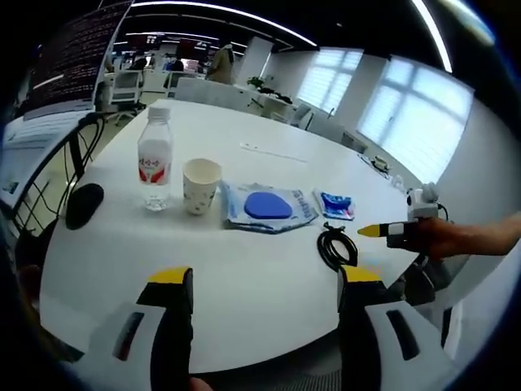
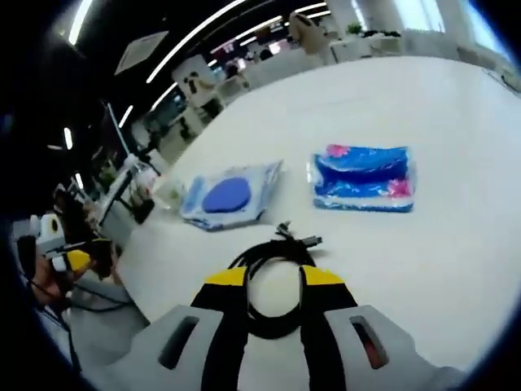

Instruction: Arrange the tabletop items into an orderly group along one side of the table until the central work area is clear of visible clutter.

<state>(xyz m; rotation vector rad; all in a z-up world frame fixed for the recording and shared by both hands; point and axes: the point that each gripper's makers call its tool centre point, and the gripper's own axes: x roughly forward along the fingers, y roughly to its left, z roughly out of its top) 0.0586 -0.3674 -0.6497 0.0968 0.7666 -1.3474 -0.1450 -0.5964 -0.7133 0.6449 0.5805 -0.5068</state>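
- Landmark: the cup [image 1: 201, 185], standing upright on the white worktop [image 1: 244, 277].
- Left gripper view, far left of the cup: a dark mouse [image 1: 84, 204] lies near the worktop edge.
- Just left of the cup: a bottle [image 1: 155, 160] stands upright with its cap on, close to the cup but apart from it.
- Just right of the cup: a clear pouch [image 1: 267, 207] with a blue disc inside lies flat.
- Farther right of the cup, beyond the pouch: a blue packet [image 1: 334, 204] lies flat, apart from the pouch.
- Right of the cup and nearer the worktop edge: a coiled black cable [image 1: 335, 245] lies below the packet.
- Left claw [image 1: 264, 289]: open, holding nothing; the jaws stand wide apart over bare worktop, on the near side of the cup.
- Far right of the cup in the left gripper view: the right claw [image 1: 383, 232] enters, held by a hand [image 1: 456, 238], its yellow tip just beside the cable.
- Right gripper view: the right claw [image 2: 273, 278] is open with its jaws on either side of the cable [image 2: 275, 273]; whether they touch it cannot be told.
- Beyond the cable lie the pouch [image 2: 230, 194] and the packet [image 2: 363, 178], well apart.
- At the left edge of the right gripper view: the left claw [image 2: 73, 261], state not readable there.
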